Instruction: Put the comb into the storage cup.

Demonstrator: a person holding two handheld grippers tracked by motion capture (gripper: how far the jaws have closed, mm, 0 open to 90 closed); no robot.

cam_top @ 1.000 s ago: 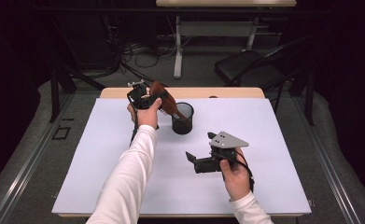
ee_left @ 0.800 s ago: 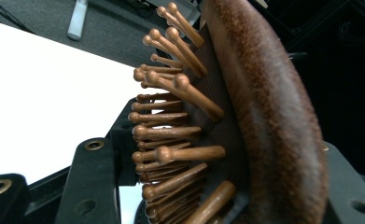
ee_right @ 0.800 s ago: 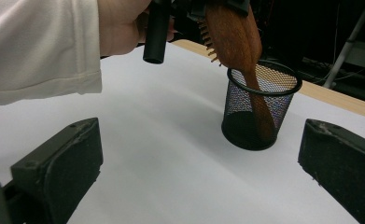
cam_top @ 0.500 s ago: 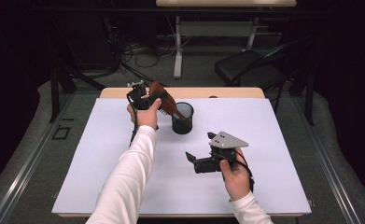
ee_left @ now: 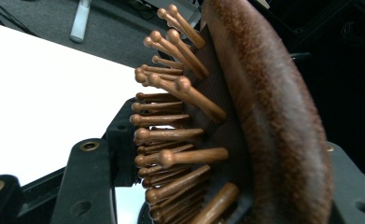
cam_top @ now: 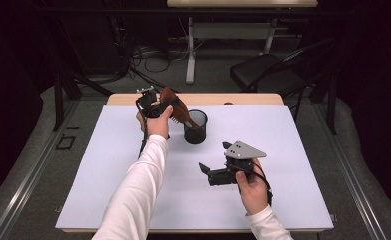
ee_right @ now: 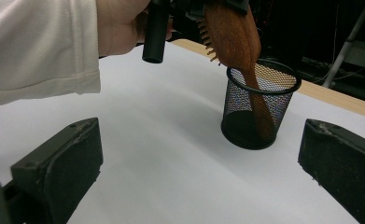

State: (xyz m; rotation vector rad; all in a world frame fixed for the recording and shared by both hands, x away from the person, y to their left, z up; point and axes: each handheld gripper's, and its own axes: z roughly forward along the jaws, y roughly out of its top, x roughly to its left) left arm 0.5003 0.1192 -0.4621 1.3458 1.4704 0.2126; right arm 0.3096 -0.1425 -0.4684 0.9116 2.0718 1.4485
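The left gripper point(cam_top: 159, 106) has its 2 jaws around the head of the wooden hairbrush point(cam_top: 179, 113), and they have just been easing apart; the brush leans with its handle down inside the black mesh cup point(cam_top: 196, 127), just beside that gripper; the right gripper point(cam_top: 214, 174) hovers nearer the person, jaws spread wide with nothing between them, pointing toward the cup.

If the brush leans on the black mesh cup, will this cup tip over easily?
Probably yes. The mesh cup looks thin and light, with nothing in it but the wooden hairbrush handle. The brush head stands well above the rim, so its leaning weight may tip the cup. On the smooth white table it might slide.
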